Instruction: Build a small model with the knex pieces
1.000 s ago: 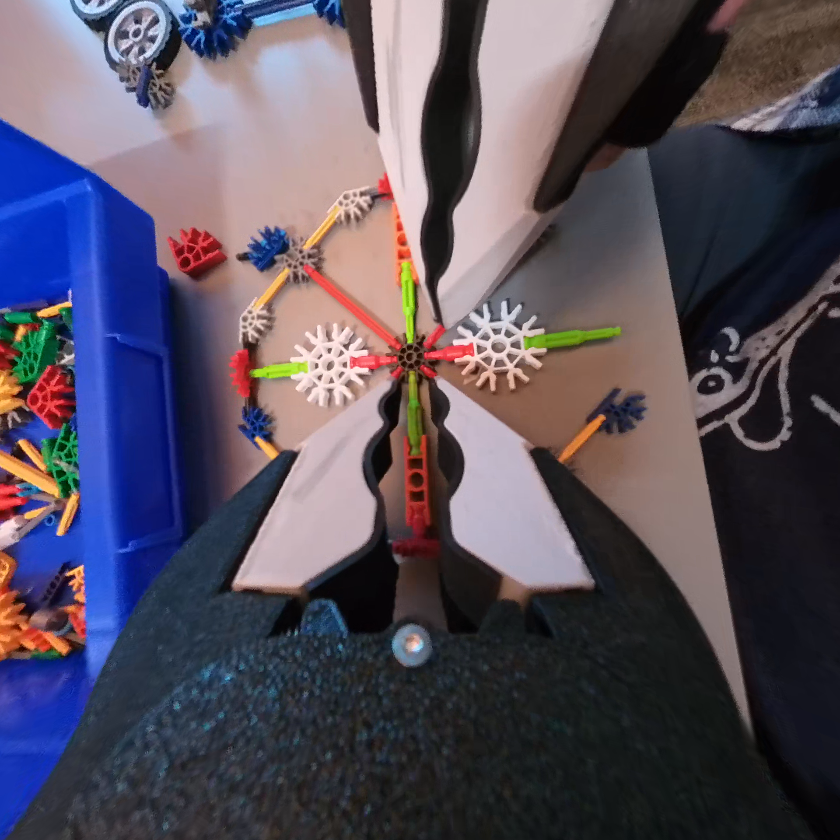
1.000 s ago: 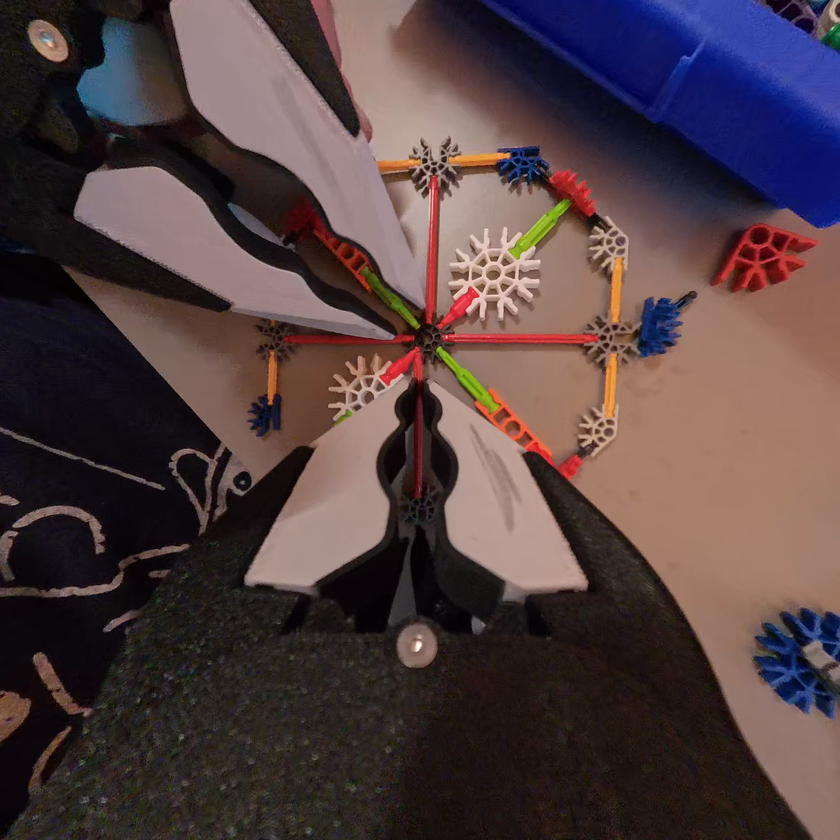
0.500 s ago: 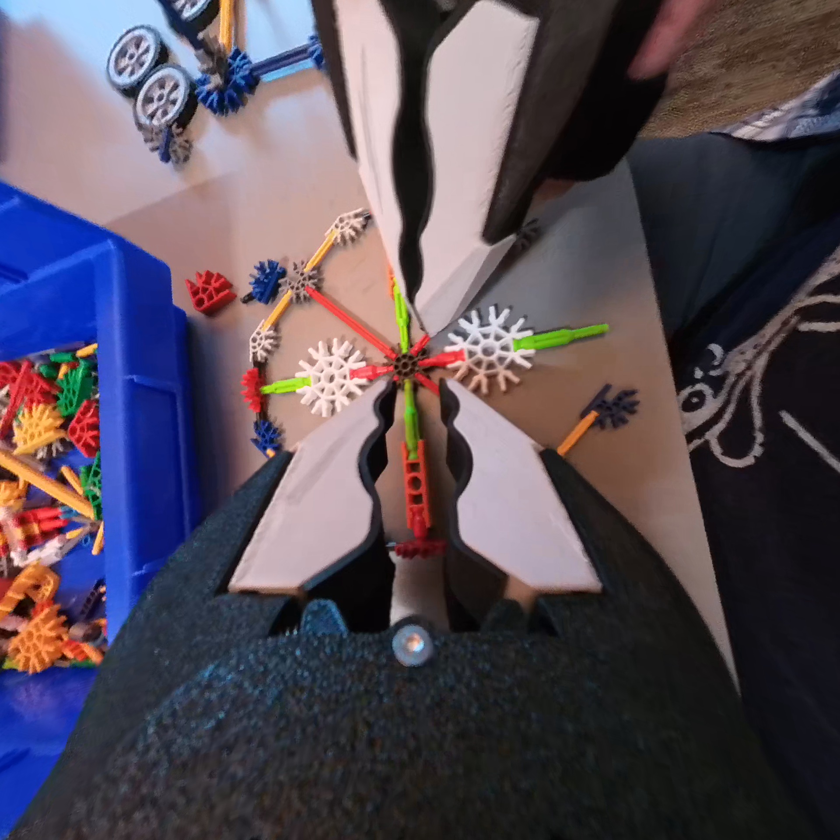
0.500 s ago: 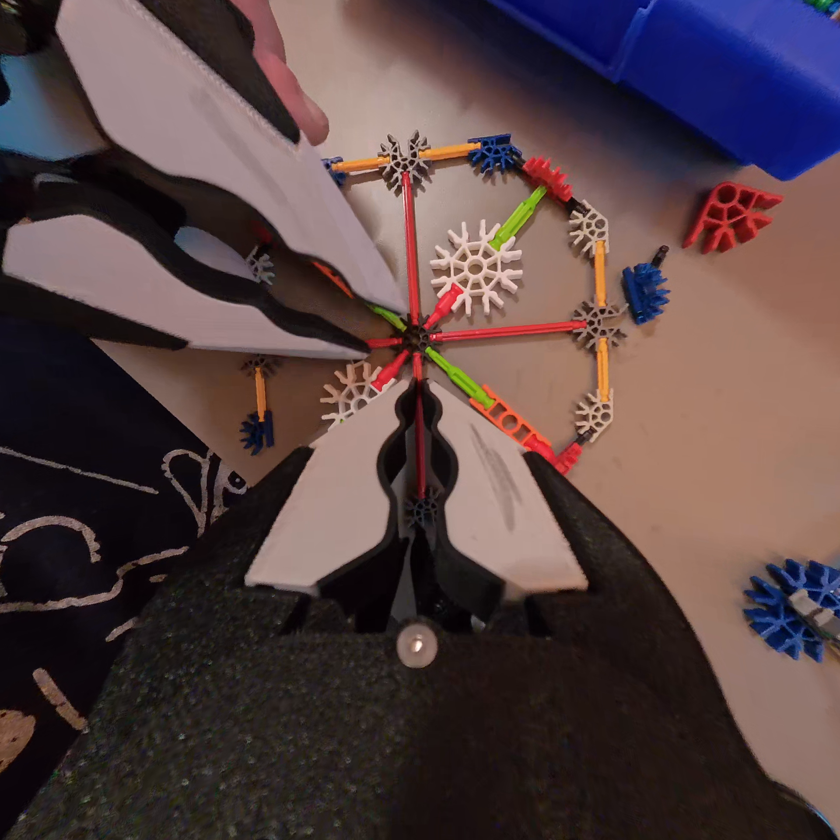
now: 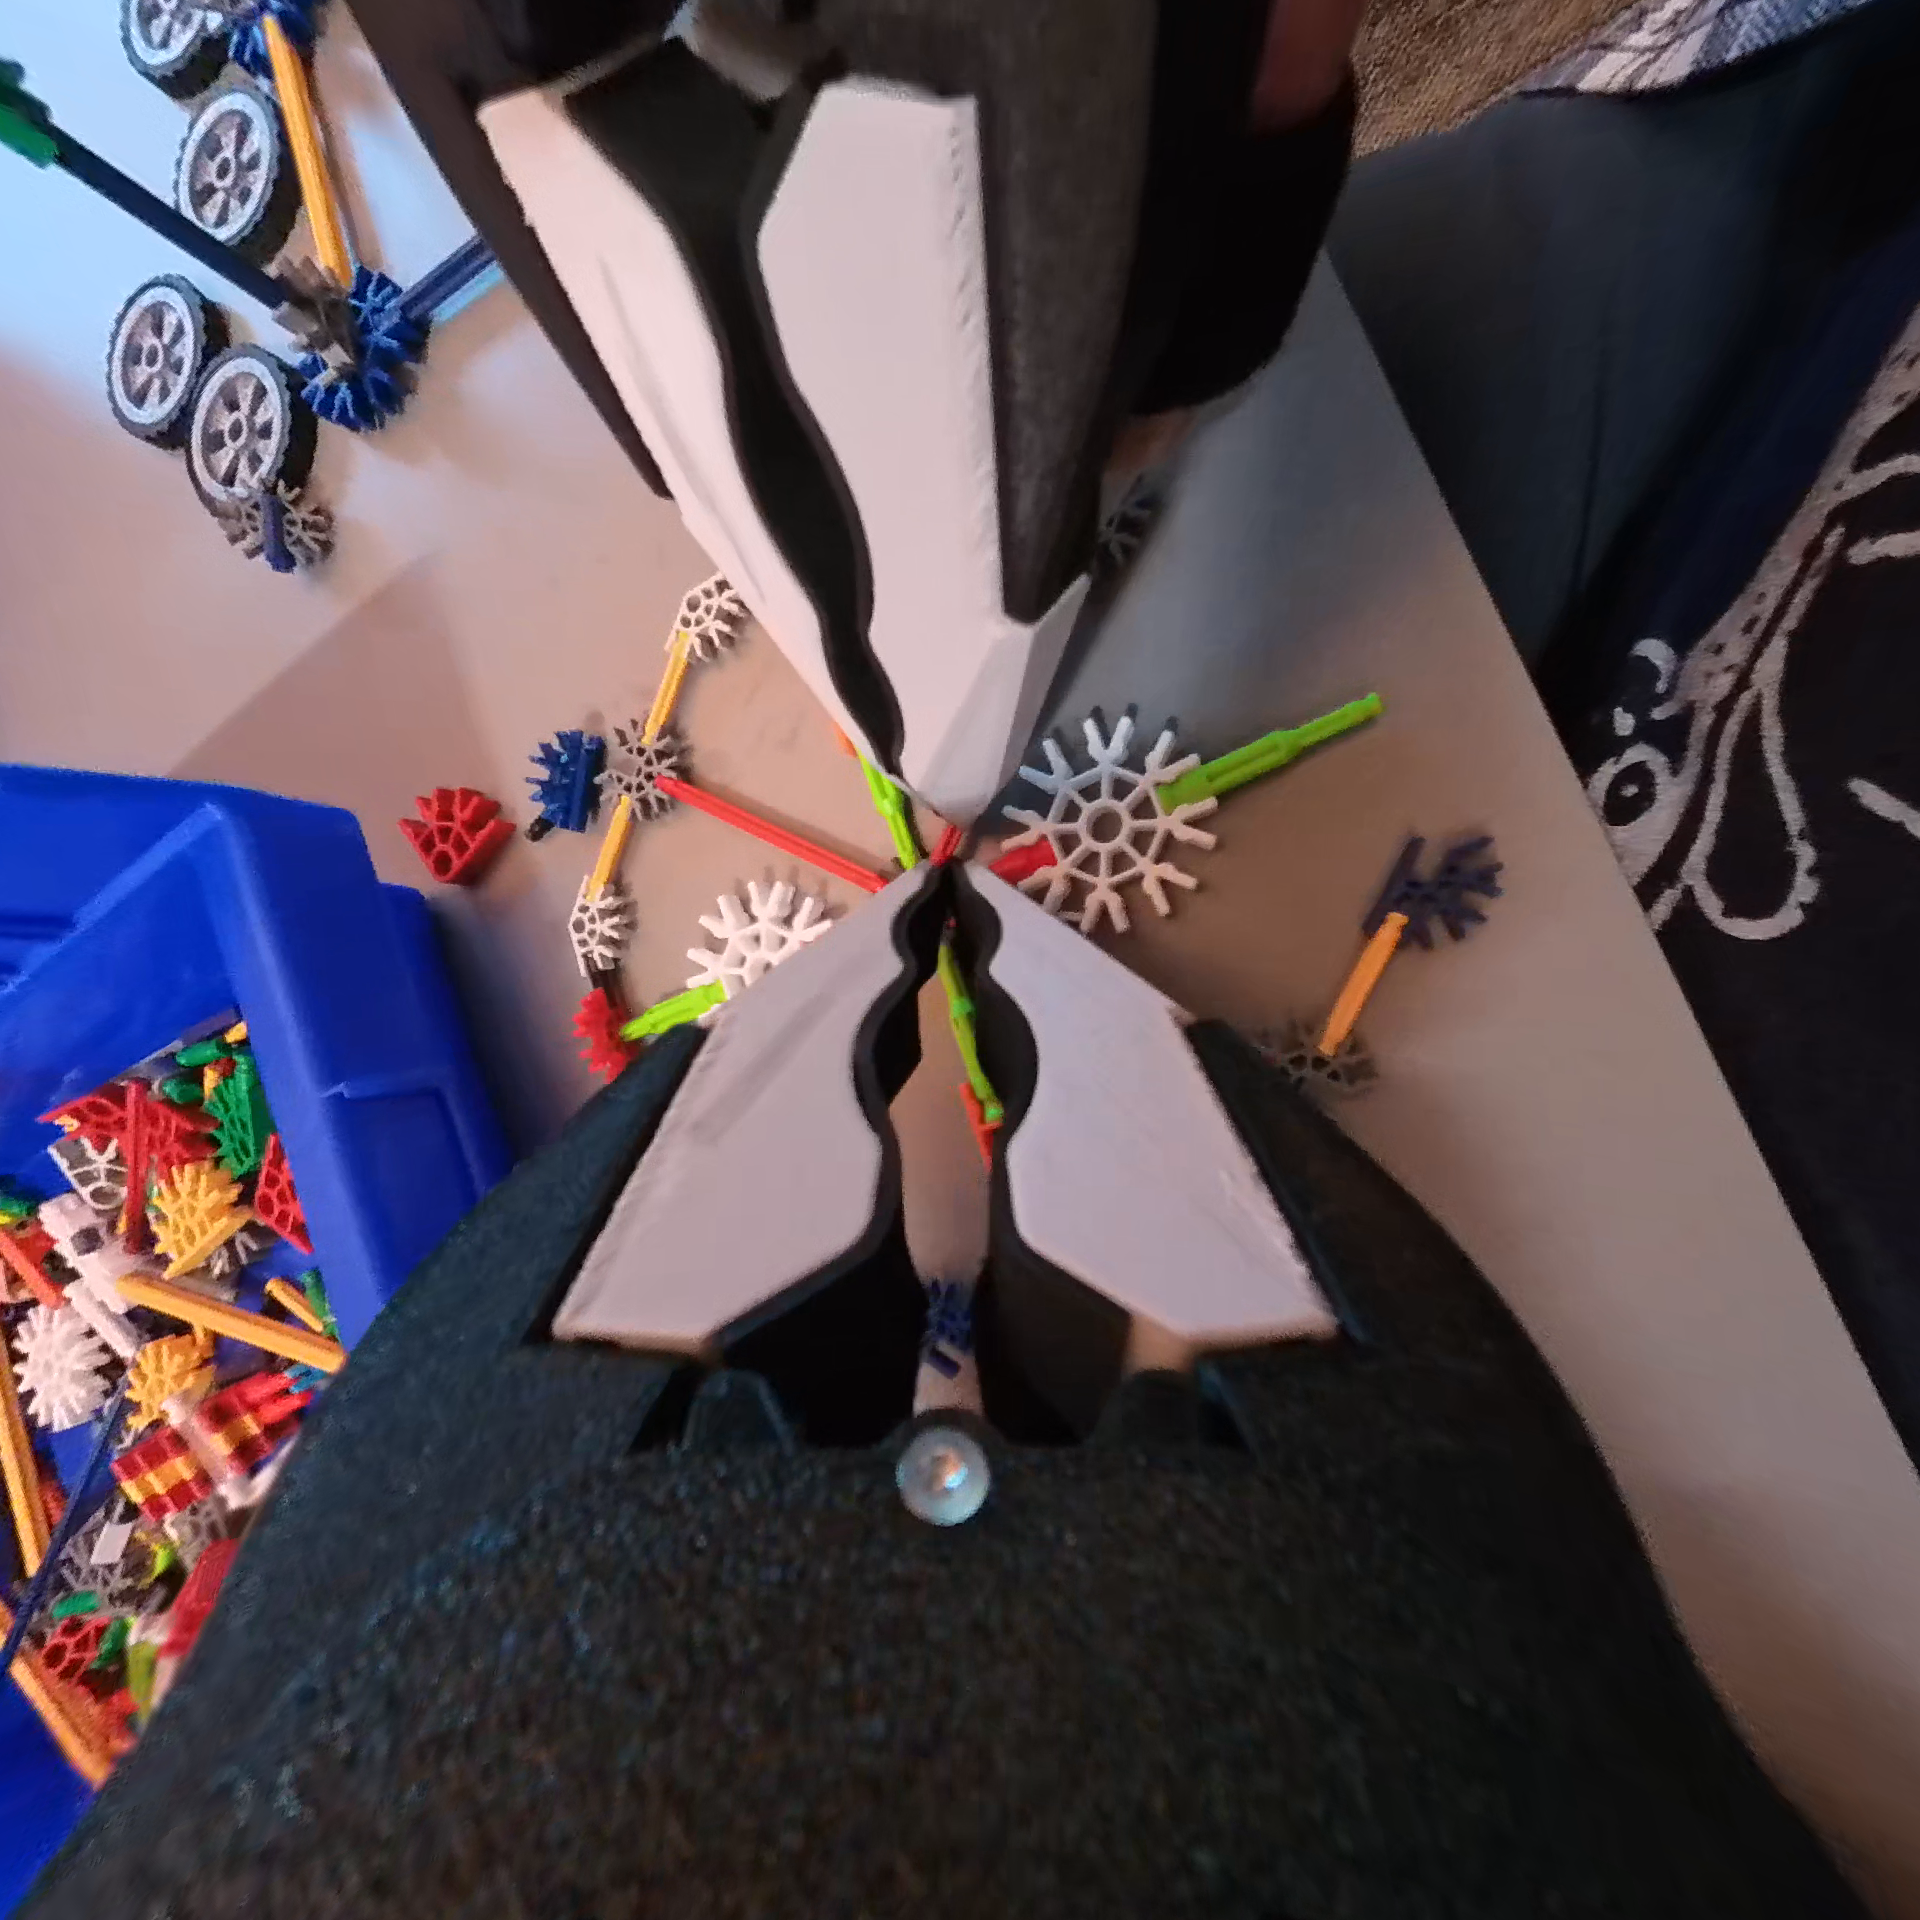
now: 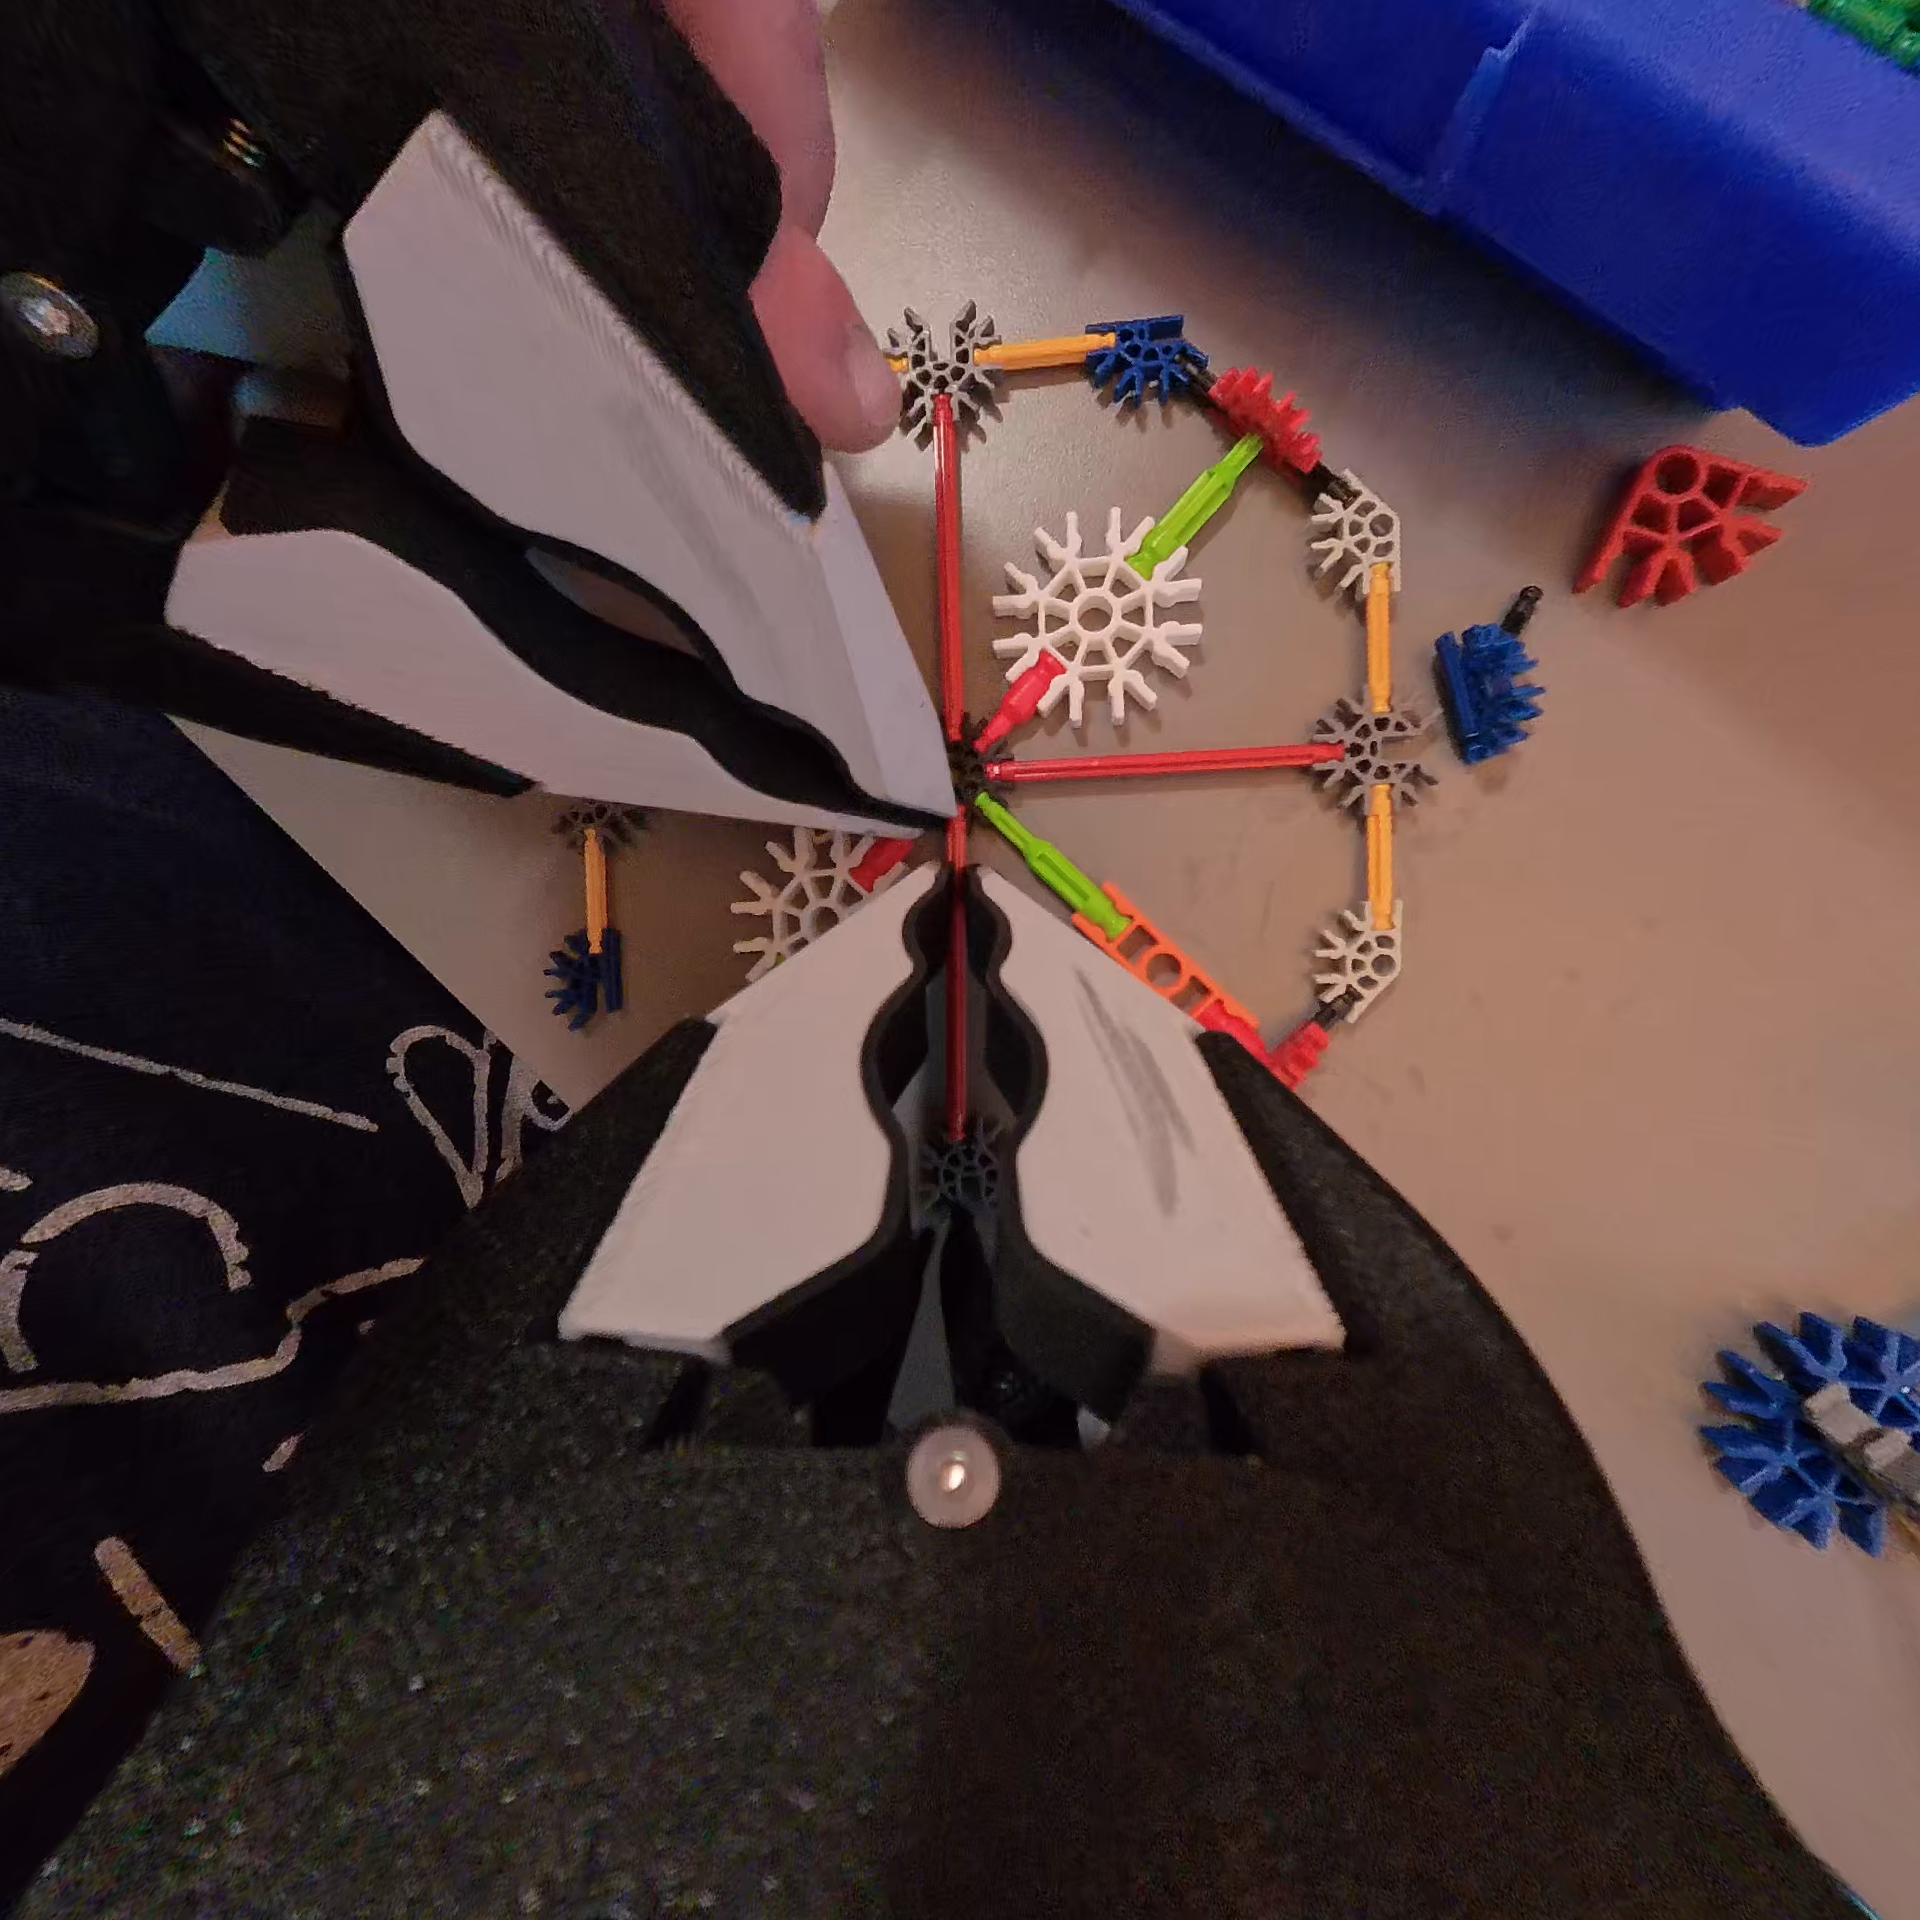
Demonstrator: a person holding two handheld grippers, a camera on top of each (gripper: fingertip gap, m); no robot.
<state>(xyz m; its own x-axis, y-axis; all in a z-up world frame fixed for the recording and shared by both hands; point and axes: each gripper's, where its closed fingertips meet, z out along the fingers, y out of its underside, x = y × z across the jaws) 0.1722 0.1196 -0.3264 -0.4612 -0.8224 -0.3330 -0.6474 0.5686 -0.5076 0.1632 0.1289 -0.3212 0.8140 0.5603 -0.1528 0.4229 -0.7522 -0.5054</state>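
A flat rod-and-connector wheel lies on the tan table, with red and green spokes meeting at a dark hub (image 6: 971,769). My left gripper (image 5: 940,883) has its tips at the hub and is shut on a green spoke rod (image 5: 961,1013) that joins an orange piece. My right gripper (image 6: 956,873) is shut on a red spoke rod (image 6: 956,997) with a dark connector (image 6: 961,1169) at its near end. The two grippers' tips almost touch over the hub. Two white snowflake connectors (image 6: 1096,618) (image 5: 764,930) sit on spokes.
A blue bin (image 5: 260,935) of loose parts stands beside the wheel. A red connector (image 6: 1688,530) and a blue connector (image 6: 1486,681) lie loose. A wheeled model (image 5: 239,416) stands farther off. A yellow rod (image 5: 1361,977) with connectors lies near the table edge, by a person's dark clothing (image 5: 1714,520). My left and right fingertips are right by each other.
My left gripper has slid forward to the hub and its jaws have closed on the green spoke. My right gripper stays shut on the red rod and has drawn nearer.
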